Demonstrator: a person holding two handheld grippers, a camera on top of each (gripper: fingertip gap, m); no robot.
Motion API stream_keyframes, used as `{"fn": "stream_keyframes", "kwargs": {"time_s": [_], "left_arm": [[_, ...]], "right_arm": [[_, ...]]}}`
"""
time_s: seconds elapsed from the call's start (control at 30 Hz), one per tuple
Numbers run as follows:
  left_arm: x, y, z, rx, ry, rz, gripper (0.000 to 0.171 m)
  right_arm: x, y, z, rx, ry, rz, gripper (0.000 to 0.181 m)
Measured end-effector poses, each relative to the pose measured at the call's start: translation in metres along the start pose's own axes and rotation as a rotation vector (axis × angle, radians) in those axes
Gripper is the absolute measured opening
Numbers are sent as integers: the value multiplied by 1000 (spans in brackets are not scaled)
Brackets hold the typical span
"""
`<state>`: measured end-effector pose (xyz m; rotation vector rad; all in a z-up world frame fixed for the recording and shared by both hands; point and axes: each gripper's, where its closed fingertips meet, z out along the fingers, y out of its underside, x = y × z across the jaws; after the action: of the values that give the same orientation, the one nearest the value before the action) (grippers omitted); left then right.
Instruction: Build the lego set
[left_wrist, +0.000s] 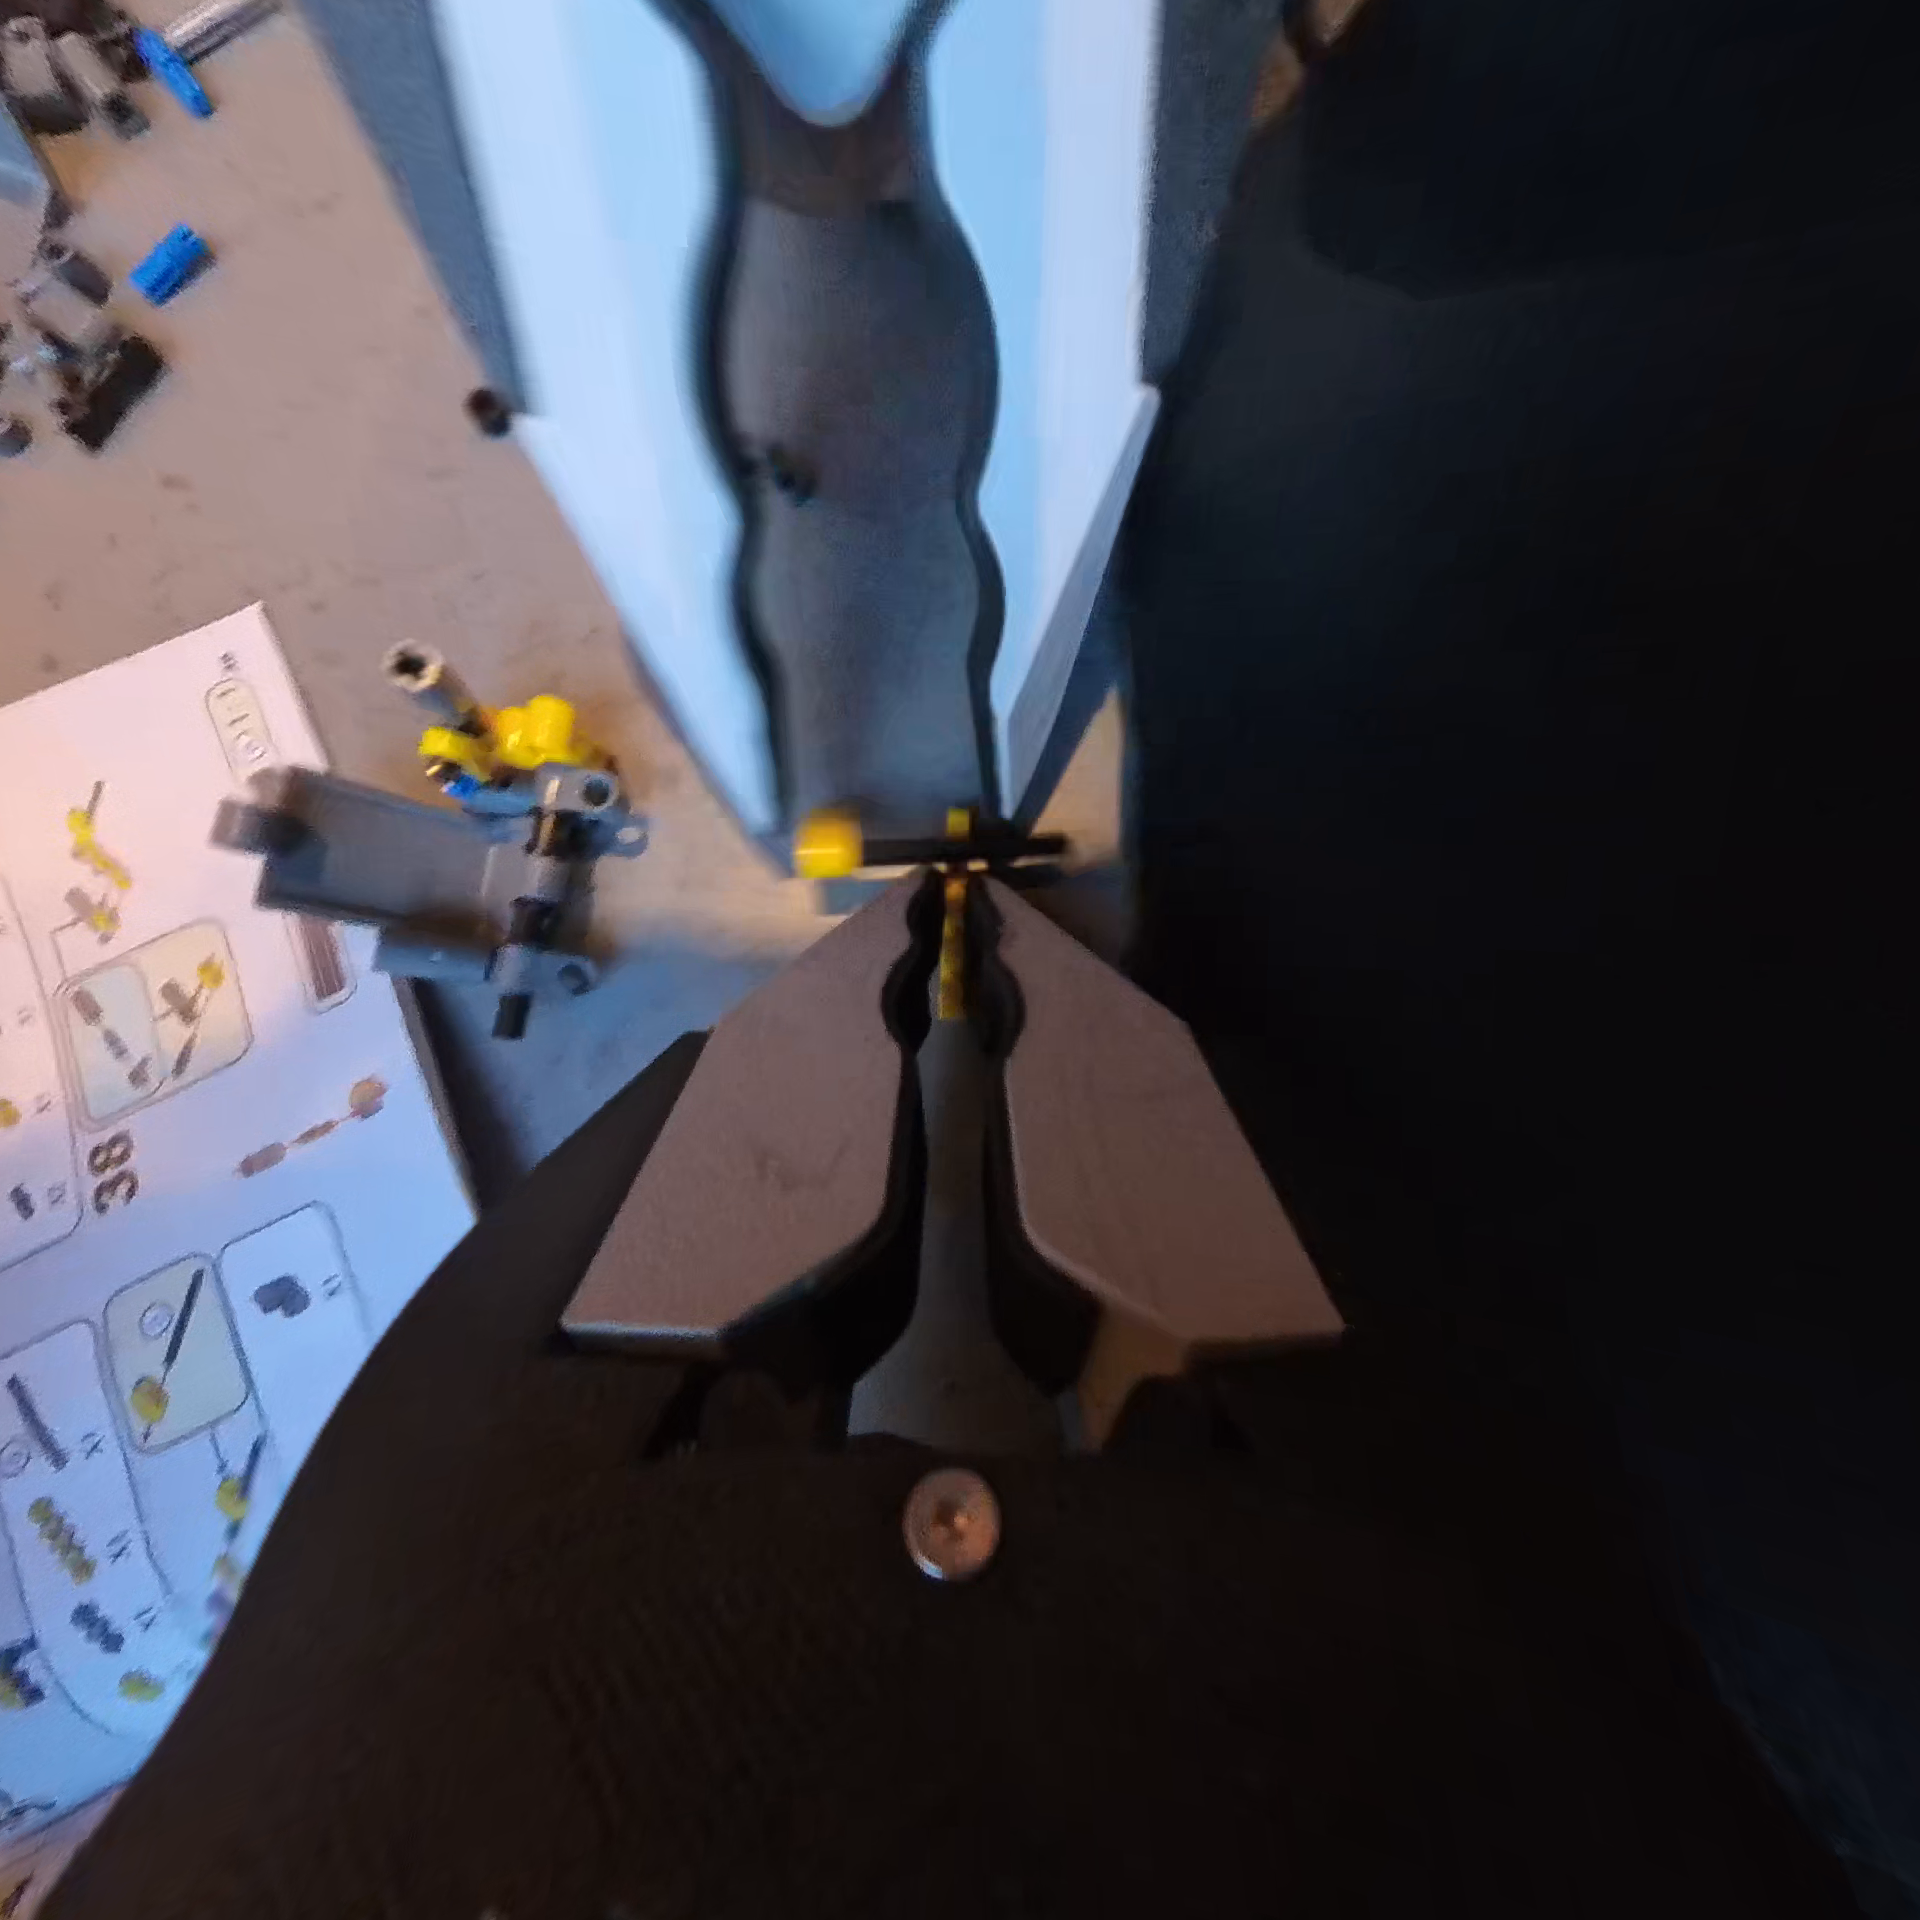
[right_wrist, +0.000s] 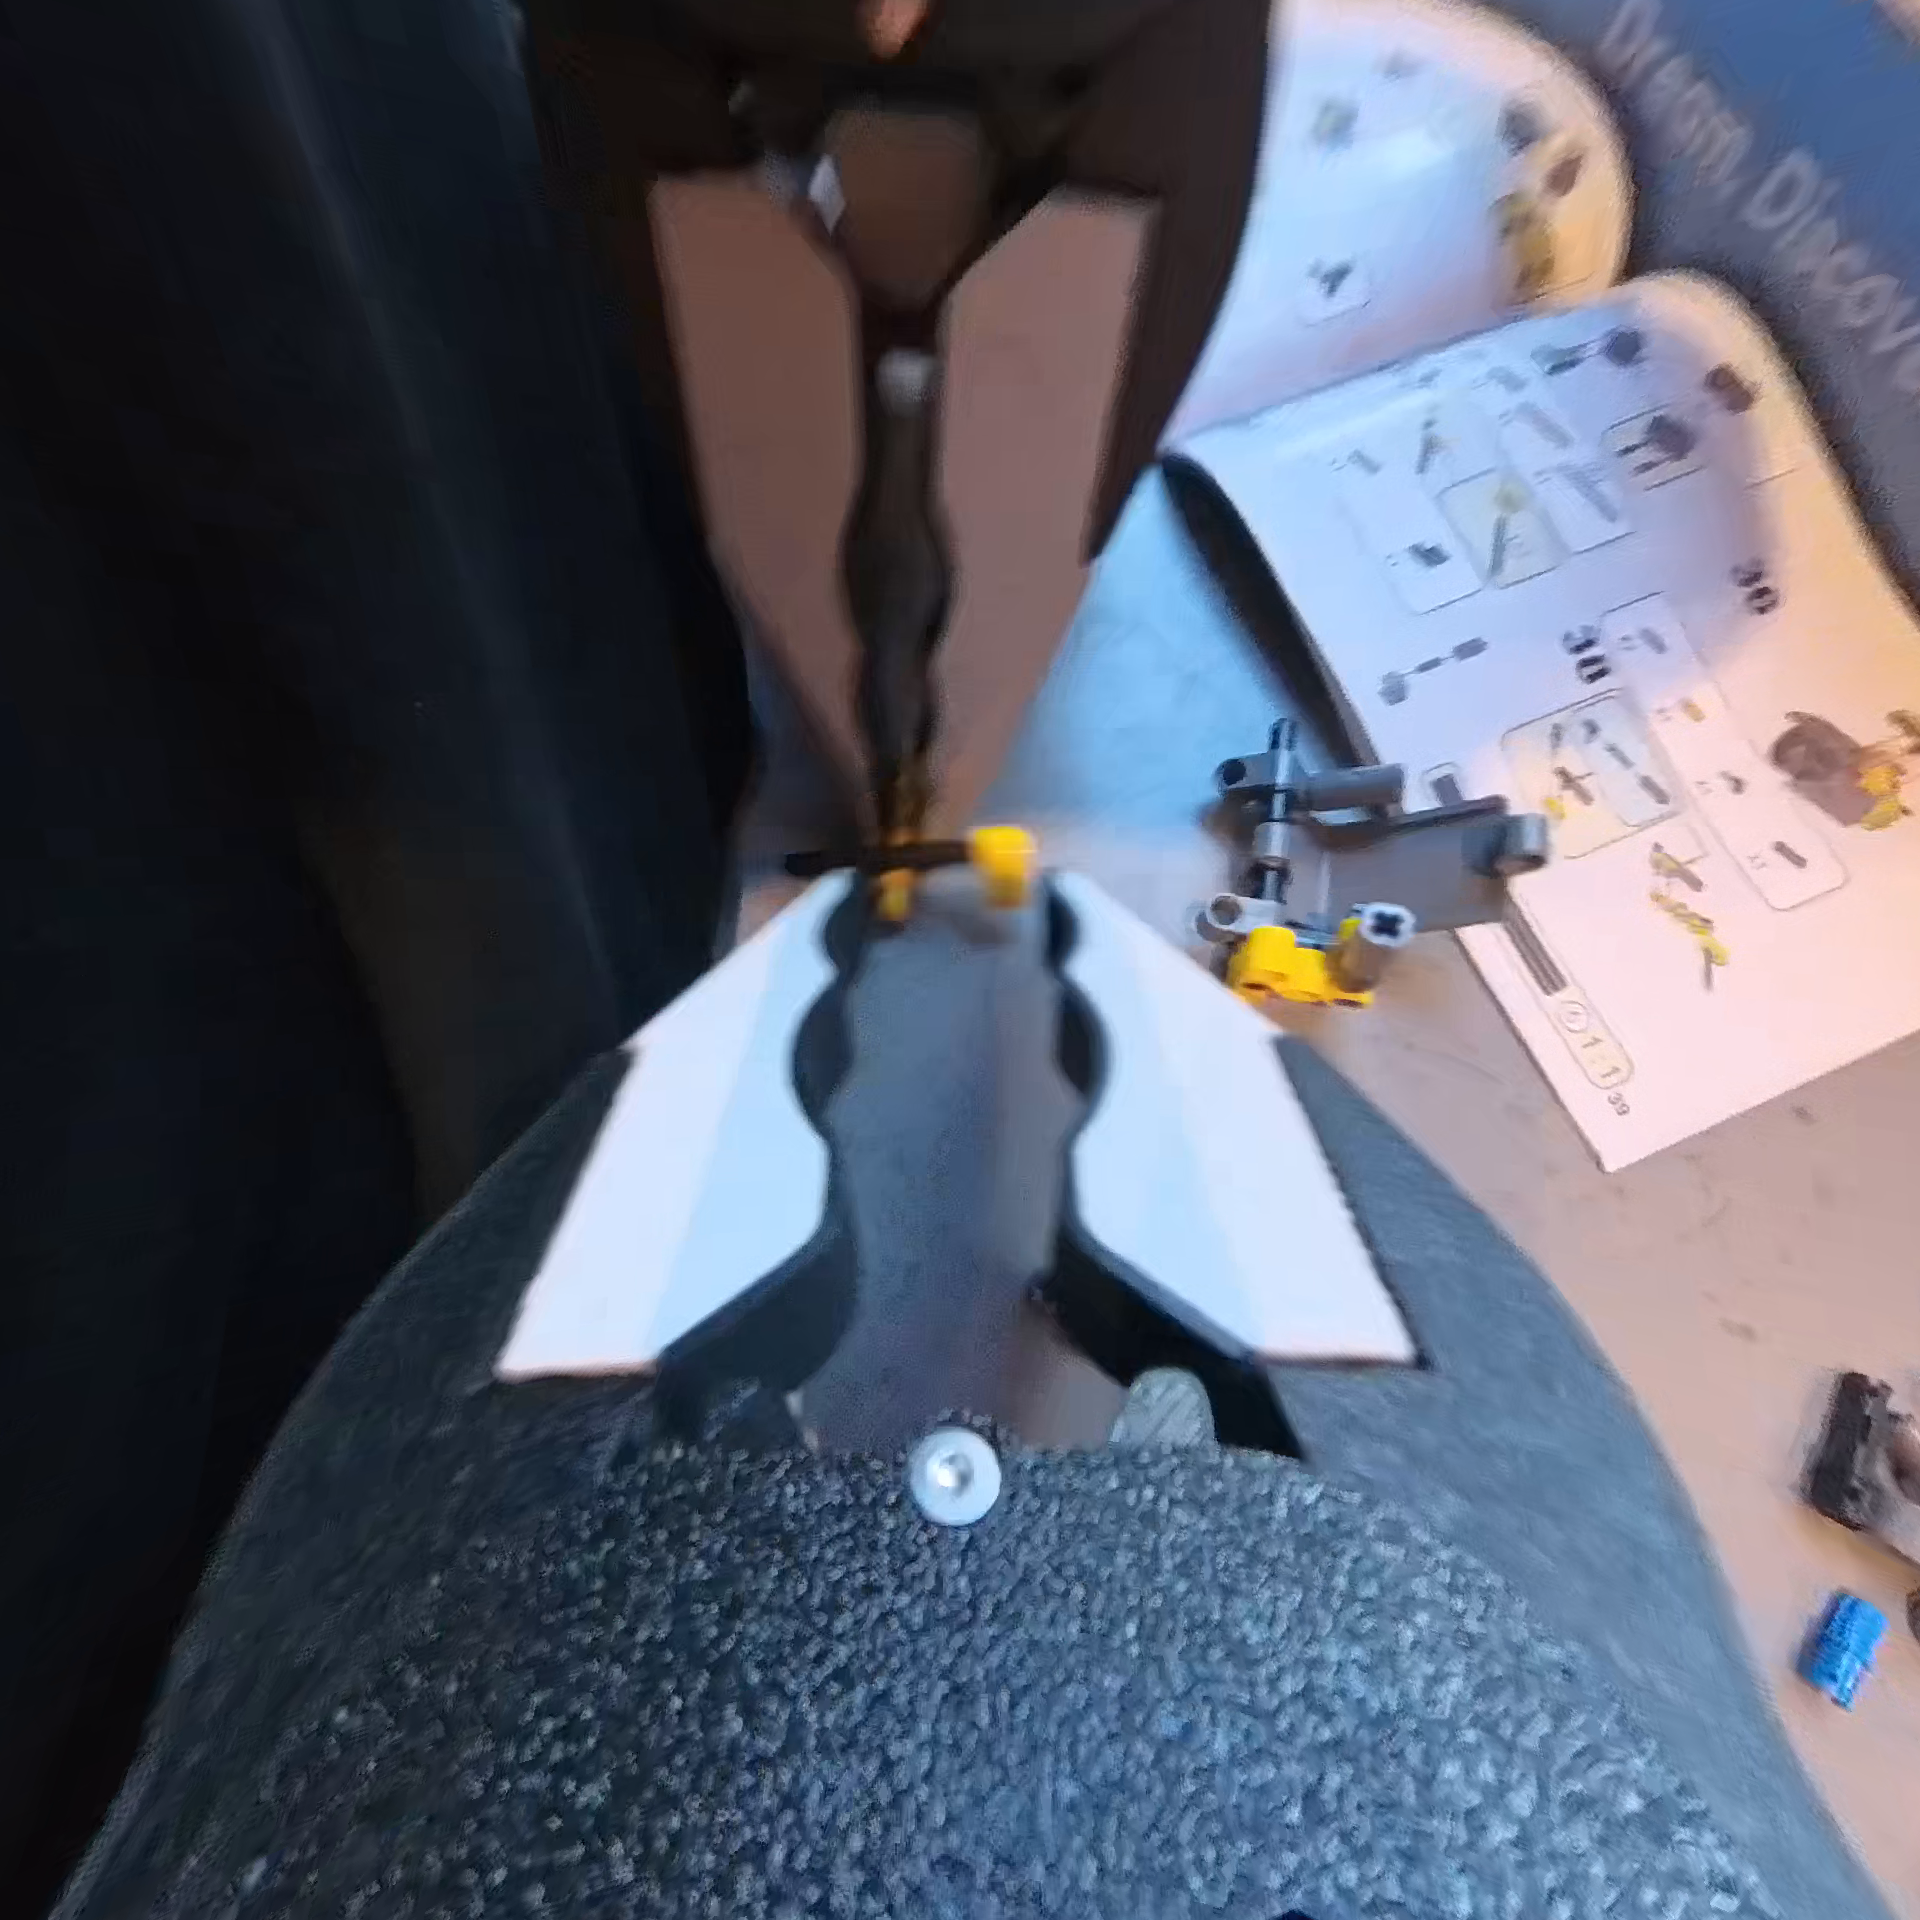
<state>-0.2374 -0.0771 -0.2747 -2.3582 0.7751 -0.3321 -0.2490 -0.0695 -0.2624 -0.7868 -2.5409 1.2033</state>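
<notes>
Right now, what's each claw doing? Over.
Left gripper shut on yellow piece carrying black axle. Right gripper open, facing it. Grey assembly beside booklet.

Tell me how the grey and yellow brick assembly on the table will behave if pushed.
The grey and yellow brick assembly looks light, so it would probably slide. Its pins and axles stick out unevenly, so it may pivot or tip rather than roll.

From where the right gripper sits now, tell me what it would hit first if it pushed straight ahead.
The right gripper, open, would first meet the black axle with the yellow connector, held crosswise by the left gripper facing it. Depth is blurred, so they may already touch.
</notes>
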Motion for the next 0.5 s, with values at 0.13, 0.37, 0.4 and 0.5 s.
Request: {"fn": "stream_keyframes", "kwargs": {"time_s": [0.13,0.37,0.4,0.5], "left_arm": [[0,-2,1,4,1,-21,3],[-23,8,-8,-36,-123,-46,3],[-23,9,-8,-36,-126,-63,3],[-24,10,-10,-28,-138,-77,3]], "right_arm": [[-7,-2,-5,26,-20,-9,51],[9,1,-13,1,148,19,52],[14,1,-15,0,182,43,51],[25,10,-23,-12,246,118,51]]}}
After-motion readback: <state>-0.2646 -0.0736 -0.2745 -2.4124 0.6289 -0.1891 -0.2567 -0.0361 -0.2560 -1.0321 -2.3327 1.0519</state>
